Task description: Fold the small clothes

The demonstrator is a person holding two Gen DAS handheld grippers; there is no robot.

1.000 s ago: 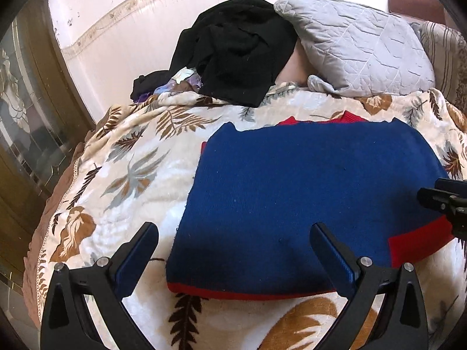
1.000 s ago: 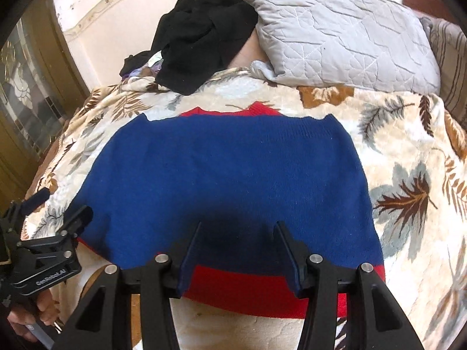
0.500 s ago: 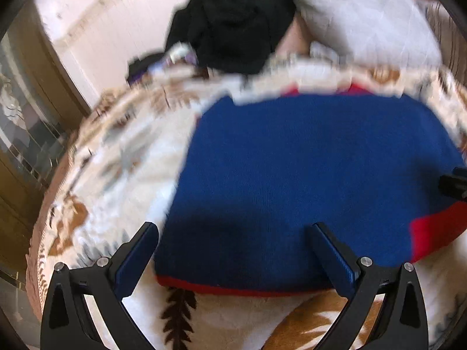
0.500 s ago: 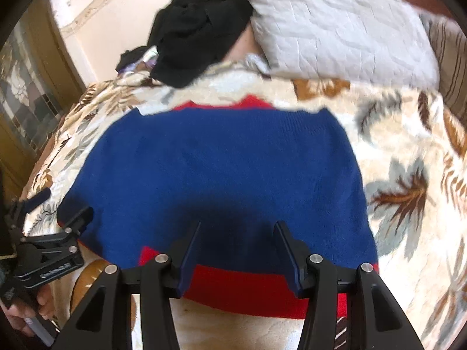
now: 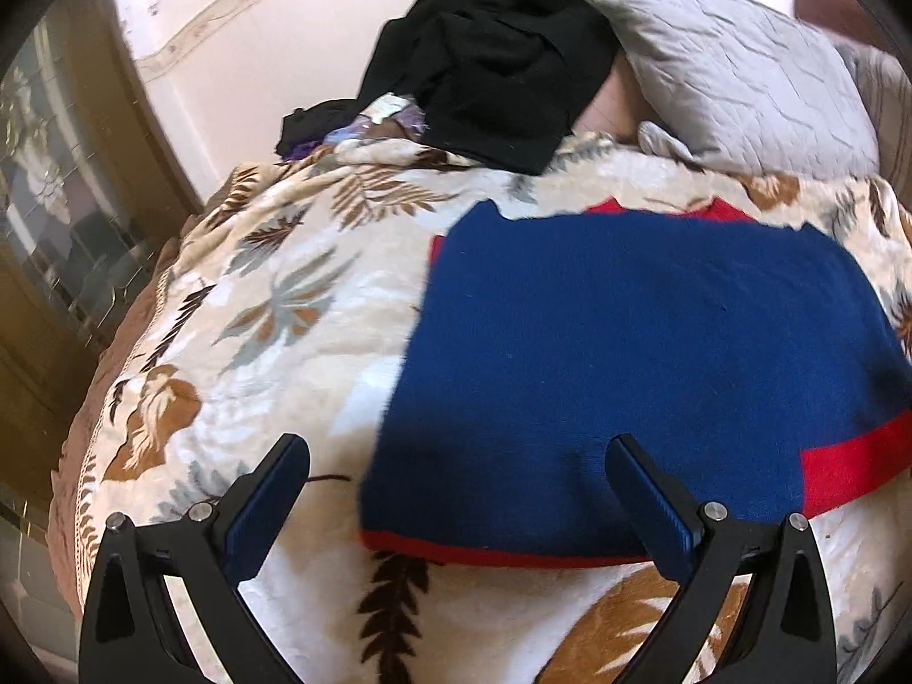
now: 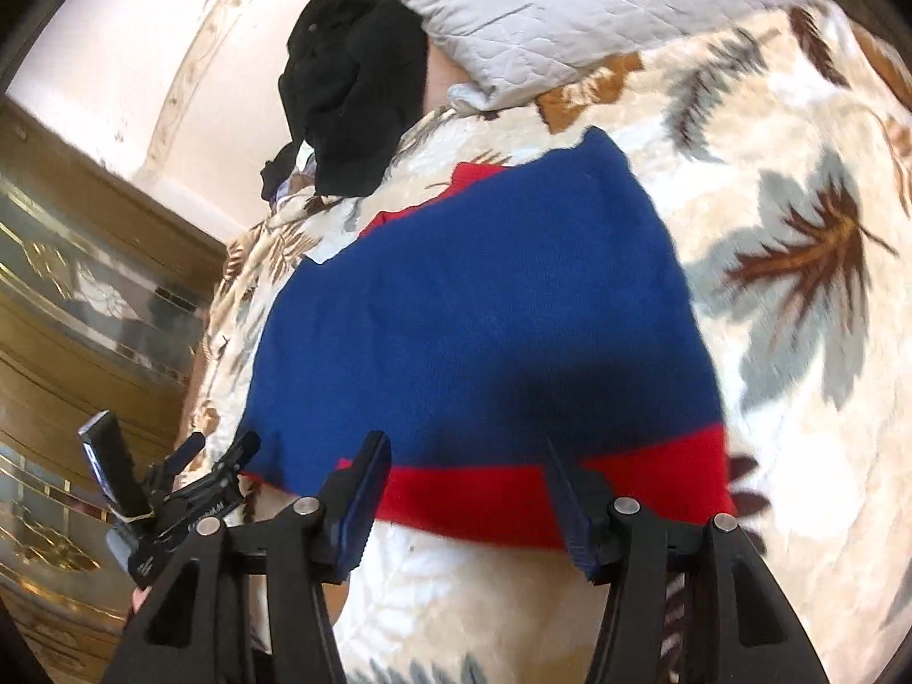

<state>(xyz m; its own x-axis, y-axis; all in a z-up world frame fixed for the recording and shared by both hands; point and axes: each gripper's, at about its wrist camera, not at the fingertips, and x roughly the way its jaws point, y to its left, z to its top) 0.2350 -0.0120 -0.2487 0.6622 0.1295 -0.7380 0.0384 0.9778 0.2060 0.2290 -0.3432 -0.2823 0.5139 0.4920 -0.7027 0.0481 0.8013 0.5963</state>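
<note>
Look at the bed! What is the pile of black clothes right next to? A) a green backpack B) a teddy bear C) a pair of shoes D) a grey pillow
D: the black clothes are heaped at the far end of the bed, pressed up against the grey pillow, beyond the blue and red sweater.

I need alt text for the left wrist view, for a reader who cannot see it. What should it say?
A blue sweater with red trim lies flat on a leaf-patterned blanket, just beyond the open, empty left gripper. Behind it sit a black clothes pile and a grey pillow.
</note>
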